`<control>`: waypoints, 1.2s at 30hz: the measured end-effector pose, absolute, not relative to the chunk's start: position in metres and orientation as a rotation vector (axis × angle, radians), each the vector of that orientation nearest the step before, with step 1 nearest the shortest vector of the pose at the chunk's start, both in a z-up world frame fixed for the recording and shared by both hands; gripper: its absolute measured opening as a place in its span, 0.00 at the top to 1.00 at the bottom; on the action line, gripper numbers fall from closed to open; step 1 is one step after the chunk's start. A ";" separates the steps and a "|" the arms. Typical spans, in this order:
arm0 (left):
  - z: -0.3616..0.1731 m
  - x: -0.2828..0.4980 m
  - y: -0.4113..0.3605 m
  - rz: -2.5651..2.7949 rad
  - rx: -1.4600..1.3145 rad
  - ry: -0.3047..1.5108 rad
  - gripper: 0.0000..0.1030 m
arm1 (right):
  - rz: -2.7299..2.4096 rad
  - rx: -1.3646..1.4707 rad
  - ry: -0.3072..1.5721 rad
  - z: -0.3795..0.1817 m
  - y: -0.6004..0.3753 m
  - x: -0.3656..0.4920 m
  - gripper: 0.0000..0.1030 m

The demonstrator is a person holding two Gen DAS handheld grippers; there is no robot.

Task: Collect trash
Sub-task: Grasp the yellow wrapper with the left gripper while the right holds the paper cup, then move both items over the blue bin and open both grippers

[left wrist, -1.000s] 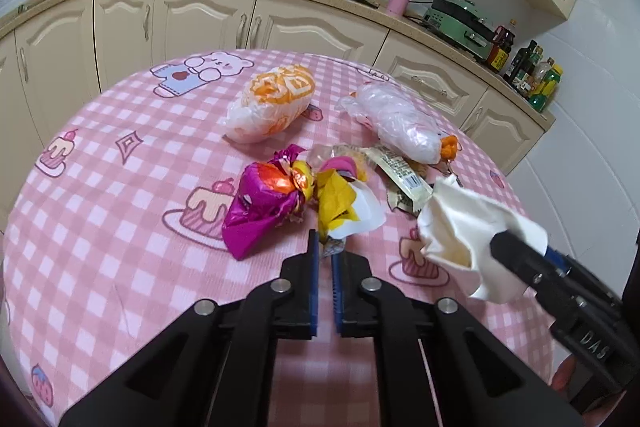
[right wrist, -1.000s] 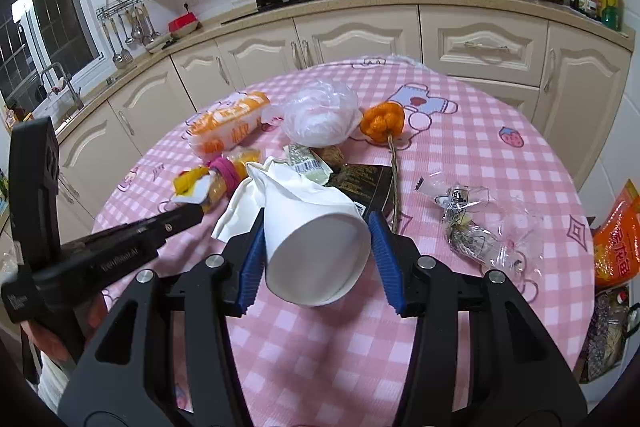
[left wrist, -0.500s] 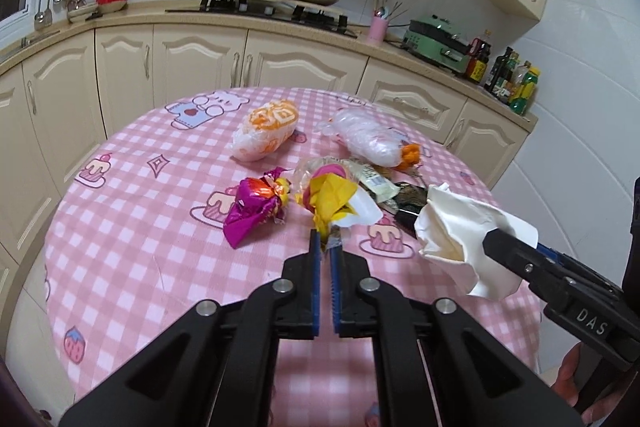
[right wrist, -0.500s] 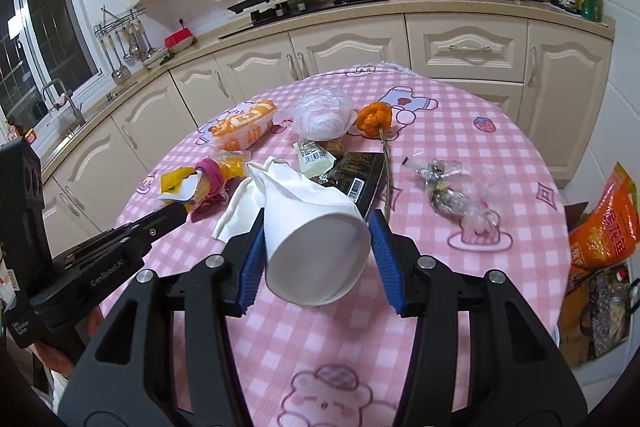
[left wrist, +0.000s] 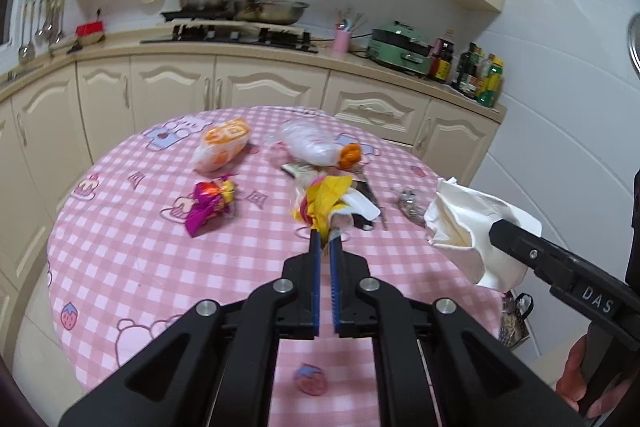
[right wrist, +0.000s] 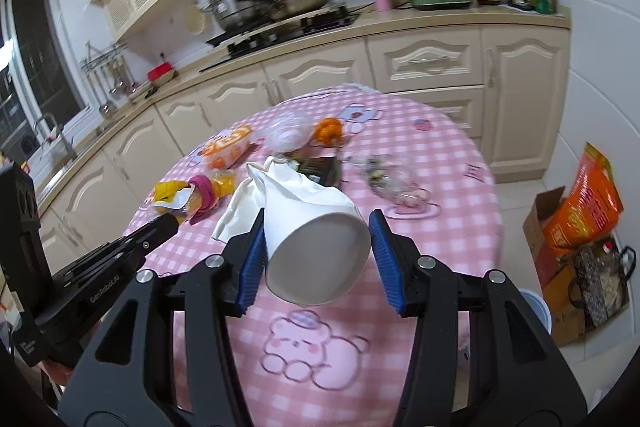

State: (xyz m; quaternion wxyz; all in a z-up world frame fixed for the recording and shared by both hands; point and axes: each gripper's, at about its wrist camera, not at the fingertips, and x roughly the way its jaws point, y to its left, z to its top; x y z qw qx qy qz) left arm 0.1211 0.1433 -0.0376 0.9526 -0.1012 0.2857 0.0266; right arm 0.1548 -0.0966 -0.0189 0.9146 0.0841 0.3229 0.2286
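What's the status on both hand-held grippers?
Left hand-held gripper shut on yellow wrapper. Right hand-held gripper shut on white paper cup. More wrappers on table.

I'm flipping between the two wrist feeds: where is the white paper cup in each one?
Left wrist view: the white paper cup is at the right edge, lifted off the table, crumpled mouth facing left.
Right wrist view: centre, the cup sits between the blue jaws, base toward the camera.
Shared landmark: the orange-printed bag on the far side of the table.
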 end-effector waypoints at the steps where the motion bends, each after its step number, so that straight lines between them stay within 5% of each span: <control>1: -0.036 0.121 0.139 0.048 -0.197 0.578 0.96 | 0.458 0.181 0.663 -0.019 -0.102 0.153 0.52; 21: -0.018 0.144 -0.013 -0.219 -0.024 0.543 0.97 | 0.164 0.363 0.678 -0.051 -0.264 0.146 0.52; 36: -0.068 0.189 -0.146 -0.419 0.075 0.706 0.97 | -0.045 0.499 0.758 -0.104 -0.376 0.145 0.52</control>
